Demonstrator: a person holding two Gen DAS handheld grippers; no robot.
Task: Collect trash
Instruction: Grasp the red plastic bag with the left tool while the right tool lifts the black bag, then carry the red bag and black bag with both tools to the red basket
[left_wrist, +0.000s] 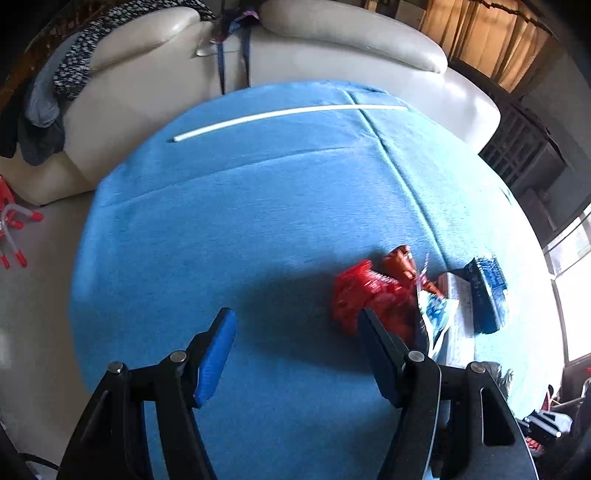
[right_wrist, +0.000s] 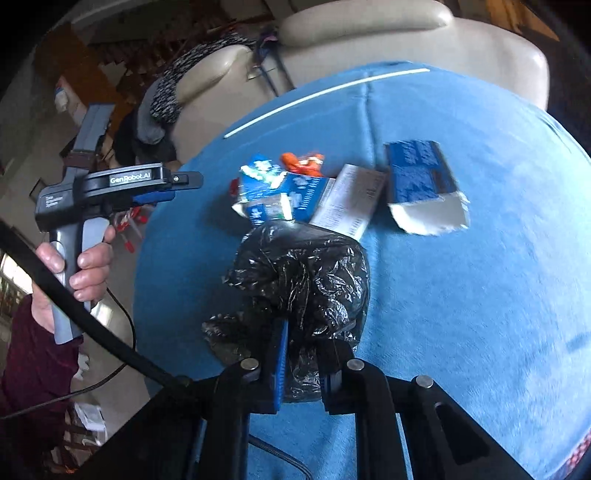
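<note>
A heap of trash lies on a blue cloth (left_wrist: 258, 229): a red crumpled wrapper (left_wrist: 369, 299), a blue and white carton (right_wrist: 273, 195), an orange wrapper (right_wrist: 303, 164), a printed paper slip (right_wrist: 351, 203) and a torn blue box (right_wrist: 421, 184). My left gripper (left_wrist: 295, 321) hovers open over bare cloth, its right finger just in front of the red wrapper. My right gripper (right_wrist: 303, 332) is shut on a crumpled black plastic bag (right_wrist: 299, 280), which bulges out ahead of the fingers and hides the near edge of the heap.
A white stick (left_wrist: 288, 116) lies across the far part of the cloth. A cream leather sofa (left_wrist: 332, 48) with clothes draped on it stands behind. A hand (right_wrist: 88, 266) holds the left tool at the table's left edge. Red and white items (left_wrist: 13, 229) lie on the floor.
</note>
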